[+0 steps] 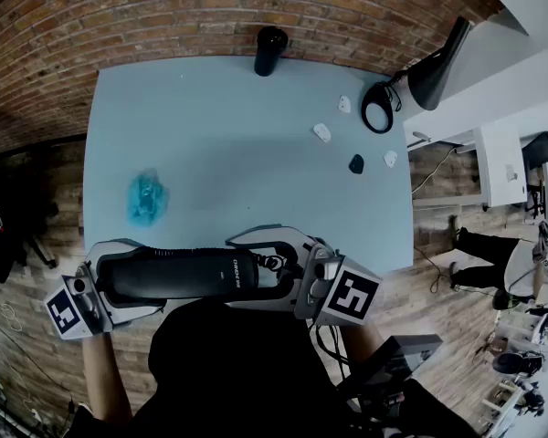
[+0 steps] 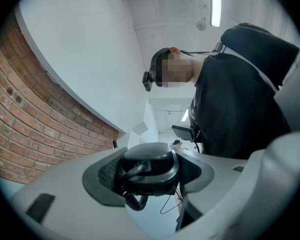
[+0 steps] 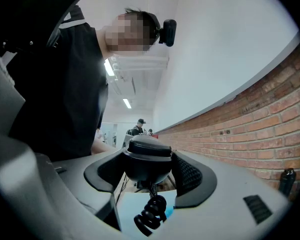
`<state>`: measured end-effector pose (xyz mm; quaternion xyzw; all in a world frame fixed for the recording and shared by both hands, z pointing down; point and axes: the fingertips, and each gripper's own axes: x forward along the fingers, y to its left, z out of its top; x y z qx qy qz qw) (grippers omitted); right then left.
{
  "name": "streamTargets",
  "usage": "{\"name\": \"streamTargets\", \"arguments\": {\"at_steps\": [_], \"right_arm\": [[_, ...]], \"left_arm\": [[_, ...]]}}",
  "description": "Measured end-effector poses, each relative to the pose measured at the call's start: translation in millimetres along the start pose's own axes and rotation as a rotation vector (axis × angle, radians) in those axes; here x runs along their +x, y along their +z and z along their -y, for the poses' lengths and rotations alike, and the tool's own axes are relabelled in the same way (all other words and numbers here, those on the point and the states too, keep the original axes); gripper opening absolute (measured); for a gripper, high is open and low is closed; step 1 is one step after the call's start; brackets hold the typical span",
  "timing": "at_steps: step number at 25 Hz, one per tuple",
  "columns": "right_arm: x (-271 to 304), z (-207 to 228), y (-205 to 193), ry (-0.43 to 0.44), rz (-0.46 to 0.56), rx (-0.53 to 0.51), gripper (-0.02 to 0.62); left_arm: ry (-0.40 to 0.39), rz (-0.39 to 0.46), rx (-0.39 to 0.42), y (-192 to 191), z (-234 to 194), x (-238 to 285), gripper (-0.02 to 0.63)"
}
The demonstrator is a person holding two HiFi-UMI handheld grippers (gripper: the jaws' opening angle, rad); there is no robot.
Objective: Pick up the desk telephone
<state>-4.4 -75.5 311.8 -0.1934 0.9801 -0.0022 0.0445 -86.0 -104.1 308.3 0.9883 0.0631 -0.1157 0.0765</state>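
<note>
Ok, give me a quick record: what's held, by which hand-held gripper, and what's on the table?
held: black telephone handset, coiled cord hanging
left hand-held gripper: closed on one end of it
right hand-held gripper: closed on the other end
position: lifted, over the near edge of the table
phone base: not in view
on table: blue crumpled item, black cylinder, small white pieces

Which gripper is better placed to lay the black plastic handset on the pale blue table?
Probably right: the right gripper holds the handset over the table, while the left gripper sits at its near corner.
</note>
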Motion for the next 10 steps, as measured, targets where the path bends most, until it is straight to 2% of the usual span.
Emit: {"name": "streamTargets", "arguments": {"at_steps": [10], "right_arm": [[-0.7,1.2,-3.9,-0.007,-0.021,-0.003,0.288]], "left_arm": [[-0.005,0.002,-0.007,-2.2,-1.9,1.0,0.296]]}}
